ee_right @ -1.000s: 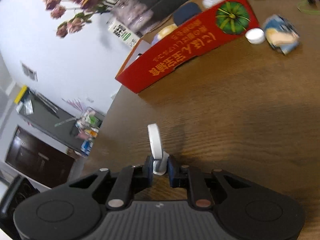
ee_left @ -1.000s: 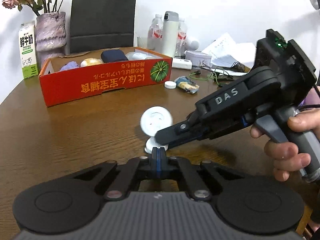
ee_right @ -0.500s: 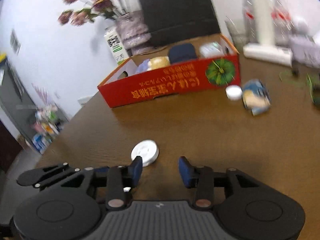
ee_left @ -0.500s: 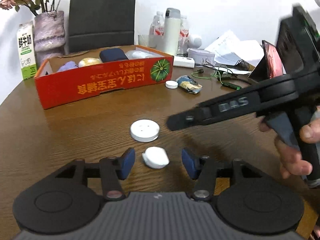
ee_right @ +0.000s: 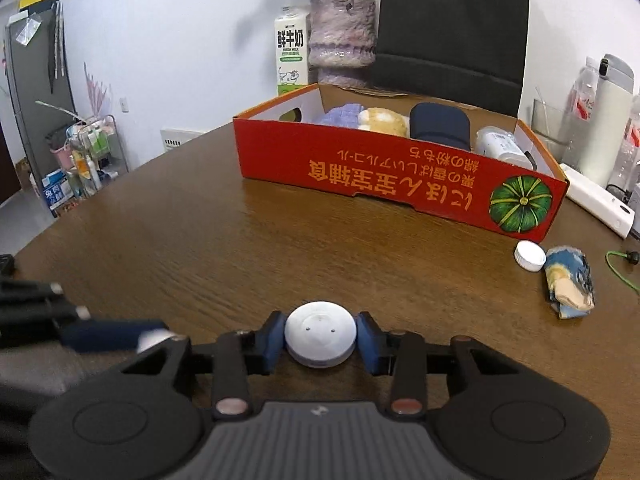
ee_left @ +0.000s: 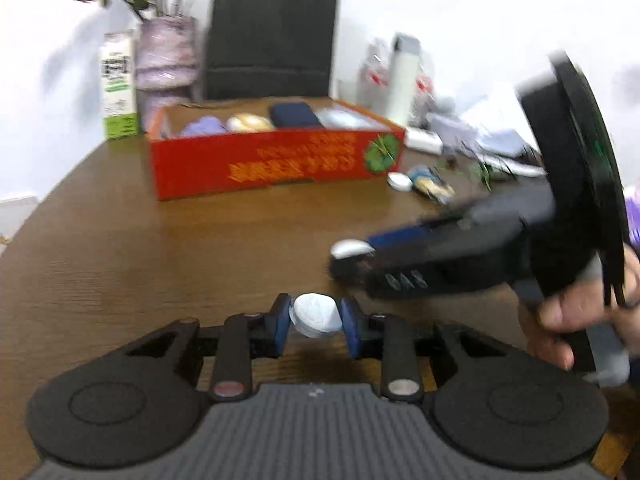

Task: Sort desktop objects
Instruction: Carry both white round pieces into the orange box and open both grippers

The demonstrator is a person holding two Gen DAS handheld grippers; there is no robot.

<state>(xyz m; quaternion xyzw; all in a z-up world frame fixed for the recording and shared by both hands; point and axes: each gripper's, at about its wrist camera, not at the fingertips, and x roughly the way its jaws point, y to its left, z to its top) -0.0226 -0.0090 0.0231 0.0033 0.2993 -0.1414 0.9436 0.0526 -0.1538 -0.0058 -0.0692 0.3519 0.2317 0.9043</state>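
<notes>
Now the left gripper (ee_left: pixel 316 326) pinches a small white piece (ee_left: pixel 317 316), and the right gripper (ee_right: pixel 320 338) pinches a round white disc (ee_right: pixel 320 334). Some things already sit in the red box (ee_right: pixel 400 184). A white cap (ee_right: pixel 530 255) and a crumpled packet (ee_right: pixel 570 282) wait on the worktop (ee_right: pixel 240 248) near it.

Both grippers matte black — ribbed grey centre plate, round discs either side, coppery screw heads, blue pads on the fingers (ee_right: pixel 273 339). Right gripper (ee_left: pixel 352 256) bears white lettering; bare-skinned hand (ee_left: pixel 560 320) around its grey handle.
</notes>
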